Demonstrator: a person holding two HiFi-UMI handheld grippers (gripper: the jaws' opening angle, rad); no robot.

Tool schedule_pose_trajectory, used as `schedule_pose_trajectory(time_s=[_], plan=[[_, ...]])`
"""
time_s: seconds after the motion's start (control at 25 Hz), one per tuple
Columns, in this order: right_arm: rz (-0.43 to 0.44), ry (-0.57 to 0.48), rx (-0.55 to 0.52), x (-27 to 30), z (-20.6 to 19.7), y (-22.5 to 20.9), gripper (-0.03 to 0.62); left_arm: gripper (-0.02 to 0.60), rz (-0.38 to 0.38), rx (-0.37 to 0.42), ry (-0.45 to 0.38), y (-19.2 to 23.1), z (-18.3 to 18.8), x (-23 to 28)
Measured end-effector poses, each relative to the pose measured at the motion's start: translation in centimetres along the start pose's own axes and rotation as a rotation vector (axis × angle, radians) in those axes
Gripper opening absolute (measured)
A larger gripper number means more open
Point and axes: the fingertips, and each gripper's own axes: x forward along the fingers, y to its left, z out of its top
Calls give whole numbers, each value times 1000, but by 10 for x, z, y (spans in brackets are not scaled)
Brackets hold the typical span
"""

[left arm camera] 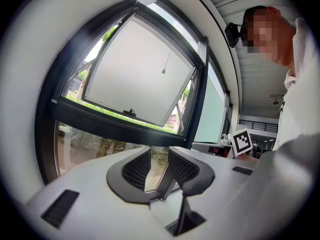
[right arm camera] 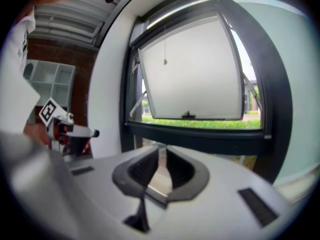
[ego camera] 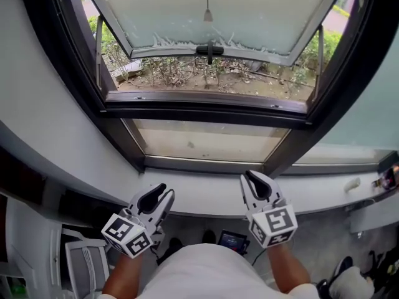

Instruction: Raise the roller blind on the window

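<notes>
A thin pull cord with a small cone-shaped end (ego camera: 207,15) hangs in front of the tilted-open frosted window sash (ego camera: 249,11). It also shows in the left gripper view as the cord end (left arm camera: 163,71) and in the right gripper view as the cord end (right arm camera: 165,62). No blind fabric covers the glass in any view. My left gripper (ego camera: 163,195) is low, near the white sill, open with nothing between its jaws (left arm camera: 159,156). My right gripper (ego camera: 252,180) sits level beside it. Its jaws (right arm camera: 161,159) stand narrowly apart and empty. Both point at the window, well below the cord.
The black window frame (ego camera: 206,101) and a fixed lower pane (ego camera: 206,142) face me above the white sill (ego camera: 206,195). A black handle (ego camera: 209,50) sits on the sash's lower edge. Small objects (ego camera: 352,184) lie on the sill at right. A white chair (ego camera: 84,263) stands lower left.
</notes>
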Motion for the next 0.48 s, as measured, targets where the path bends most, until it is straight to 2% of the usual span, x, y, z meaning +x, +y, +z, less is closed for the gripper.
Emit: schedule_pose_trajectory(time_s=[0.2, 0.48], plan=[[-10, 0, 0, -4, -2, 19, 61, 124, -13, 8, 16, 5, -5, -18], [-72, 19, 25, -12, -14, 56, 60, 124, -54, 3, 54, 14, -11, -62]])
